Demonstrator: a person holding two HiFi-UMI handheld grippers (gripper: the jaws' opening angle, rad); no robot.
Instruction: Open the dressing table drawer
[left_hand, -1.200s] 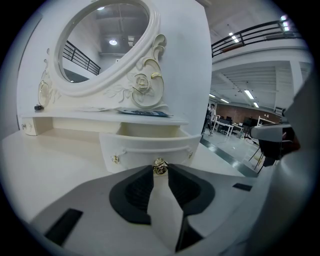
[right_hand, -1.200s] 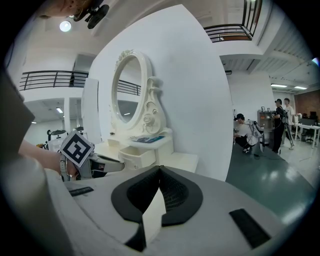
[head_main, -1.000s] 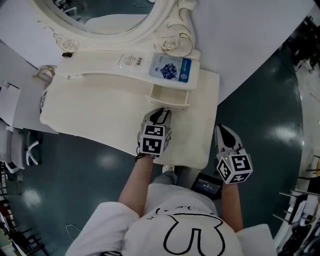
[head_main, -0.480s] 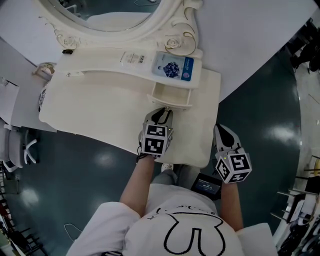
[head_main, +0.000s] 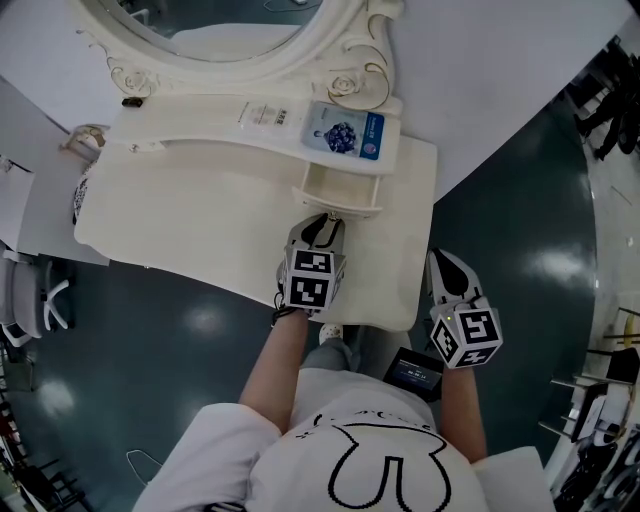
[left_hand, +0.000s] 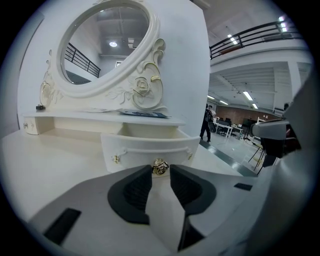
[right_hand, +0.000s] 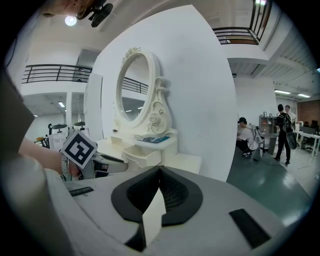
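Counting outward, two grippers are seen: the right gripper (right_hand: 159, 171), jaws pressed together on nothing, is held off the dressing table's (head_main: 200, 220) front right corner. The left gripper's (left_hand: 160, 174) jaws are opening, one gold knob (left_hand: 160, 166) lying unpressed between their tips. One cream, curved-front drawer (left_hand: 145, 149) is seen pulled out near the right edge, below one blue packet (head_main: 345, 133).

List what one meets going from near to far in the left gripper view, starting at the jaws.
left gripper, its jaws opening → gold knob, just between the jaw tips → drawer, pulled out → blue packet → oval mirror
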